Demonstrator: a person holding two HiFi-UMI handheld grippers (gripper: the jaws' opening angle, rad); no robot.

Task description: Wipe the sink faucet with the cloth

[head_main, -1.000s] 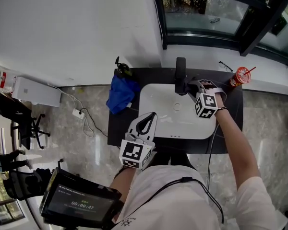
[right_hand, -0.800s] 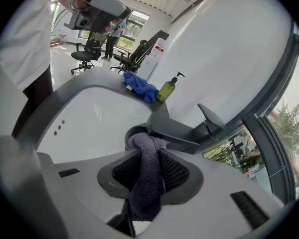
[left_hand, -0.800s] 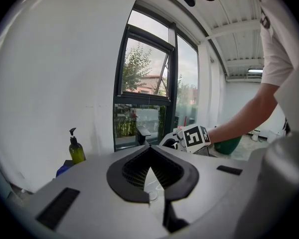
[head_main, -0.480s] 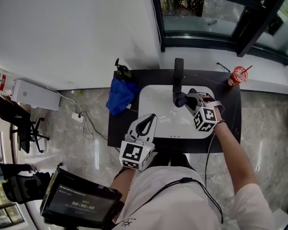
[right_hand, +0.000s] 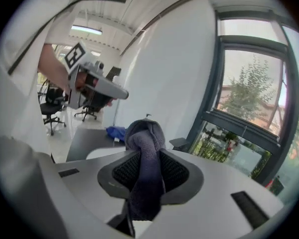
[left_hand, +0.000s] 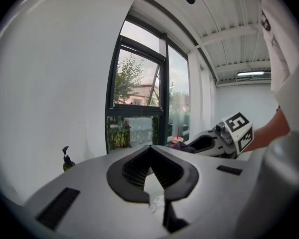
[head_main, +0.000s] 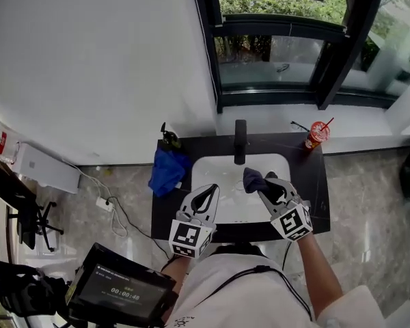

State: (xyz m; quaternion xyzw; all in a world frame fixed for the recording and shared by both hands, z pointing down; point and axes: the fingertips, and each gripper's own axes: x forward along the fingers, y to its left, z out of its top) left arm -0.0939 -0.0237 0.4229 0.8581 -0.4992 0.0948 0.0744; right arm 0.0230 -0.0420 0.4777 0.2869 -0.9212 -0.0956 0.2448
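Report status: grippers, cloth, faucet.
Right gripper shut on dark cloth, clear of the black faucet, above the sink. Left gripper shut, empty, at sink's near edge. Nothing blocking the faucet.

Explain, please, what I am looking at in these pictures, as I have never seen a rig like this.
There is no robot here: a person holds a two-jaw gripper in each hand. The head view comes from a camera on their head, looking down. The other two cameras ride on the grippers and look along the jaws. Below is a dark counter with a white sink, a black faucet, a blue fabric bundle, a pump bottle and a red cup. The right gripper is shut on a dark cloth above the sink. The left gripper has its tips together, with nothing between them.
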